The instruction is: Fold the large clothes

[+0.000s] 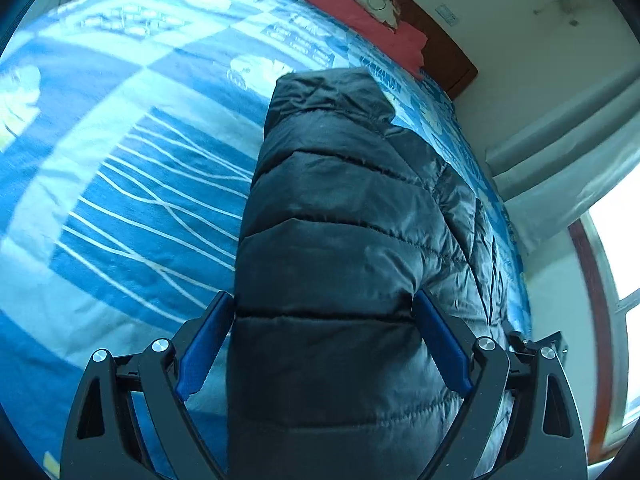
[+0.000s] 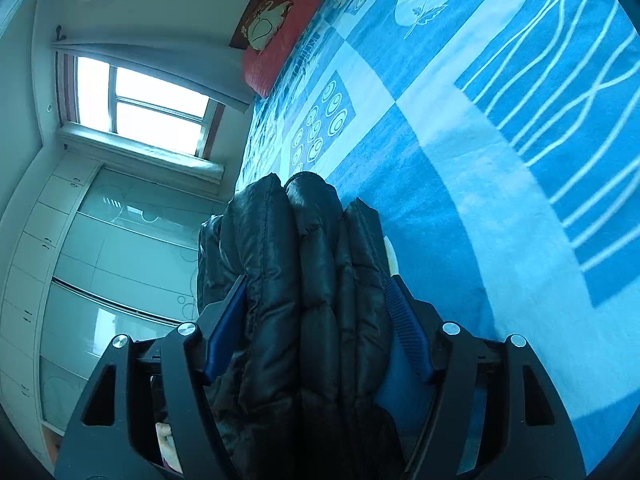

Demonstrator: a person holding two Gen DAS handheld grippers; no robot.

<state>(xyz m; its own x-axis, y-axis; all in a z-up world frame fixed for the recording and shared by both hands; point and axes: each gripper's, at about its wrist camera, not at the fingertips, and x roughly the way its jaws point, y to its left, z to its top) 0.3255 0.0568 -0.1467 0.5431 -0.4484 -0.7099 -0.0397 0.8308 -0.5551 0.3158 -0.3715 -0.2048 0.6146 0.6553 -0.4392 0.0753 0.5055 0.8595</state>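
Observation:
A black quilted puffer jacket [image 1: 340, 184] lies folded into a long thick bundle on the blue patterned bedspread [image 1: 132, 184]. My left gripper [image 1: 323, 297] straddles the near end of the bundle, jaws set wide, and both blue pads [image 1: 438, 332] touch its sides. In the right wrist view the jacket [image 2: 304, 264] shows as several stacked puffy layers on the bedspread [image 2: 460, 160]. My right gripper [image 2: 318, 278] stands around these layers. Its left pad [image 2: 226, 324] rests against the fabric. The right pad [image 2: 406, 324] stands off it, with a strip of blue showing between.
A red pillow [image 1: 360, 12] with a pale cushion lies at the head of the bed against a brown headboard [image 1: 444, 48]. A window [image 2: 148, 100] with a curtain and a pale wardrobe [image 2: 100, 260] stand beside the bed's edge. A hand shows under the right gripper [image 2: 166, 440].

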